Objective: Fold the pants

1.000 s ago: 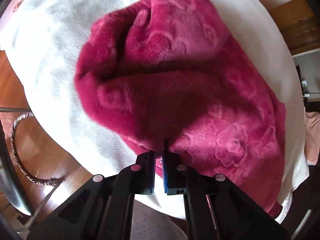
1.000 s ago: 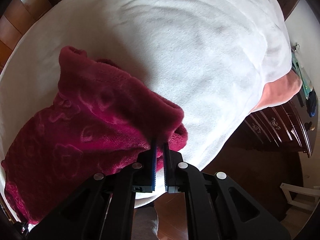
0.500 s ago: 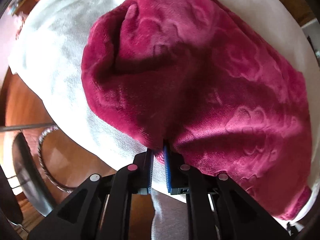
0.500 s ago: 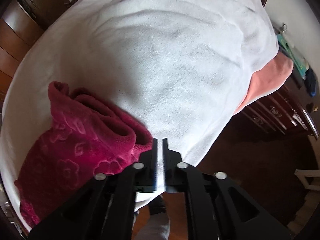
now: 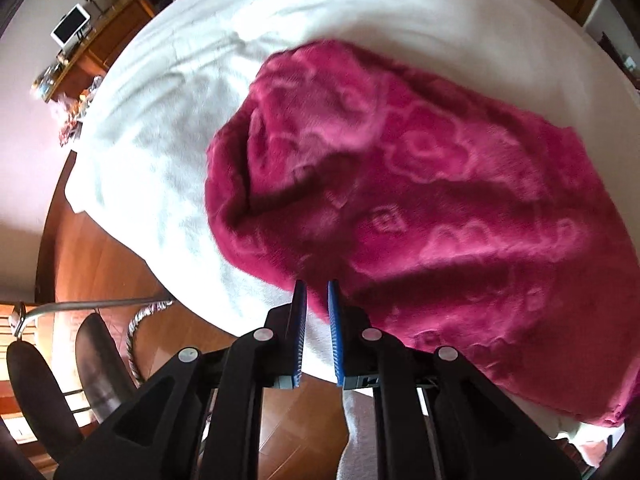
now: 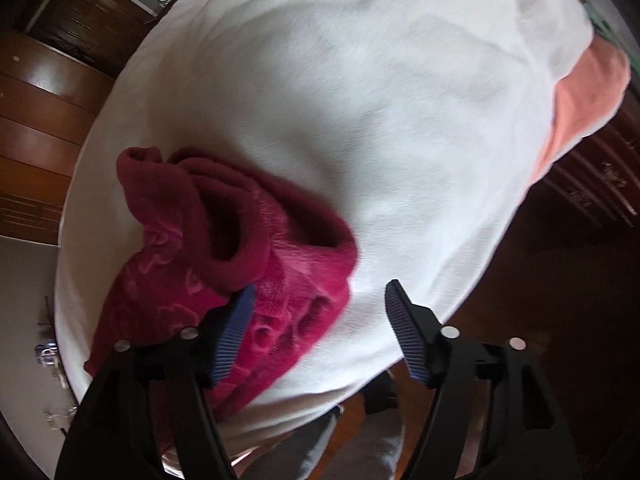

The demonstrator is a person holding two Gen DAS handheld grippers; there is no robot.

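**Supervisor:** Release on the right side, was it done?

**Operator:** Yes. The jaws of my right gripper [image 6: 321, 289] had just been opening and they stood wide apart. One second before, they were pinched on the rolled hem of the pants [image 5: 440, 200]. Now this hem lay loose under them, close to the left finger, and no pad pressed on it.

**Supervisor:** And the left one?

**Operator:** My left gripper [image 5: 316, 286] had its pads almost together. The near edge of the pants was just at the tips. I could not tell surely if a fold was pinched there, because this part was blurred.

**Supervisor:** Where were the pants?

**Operator:** They lay as one thick bundle on the white bed cover [image 5: 160, 140], near the front edge, with the far part of the cover bare. I judged that one fold was finished and laid down, so the next thing was to free the left side too.

**Supervisor:** Anything behind?

**Operator:** Only a peach cloth [image 6: 588, 92] at the far corner of the bed and a wooden desk [image 5: 100, 48] by the wall, both well apart from the pants.
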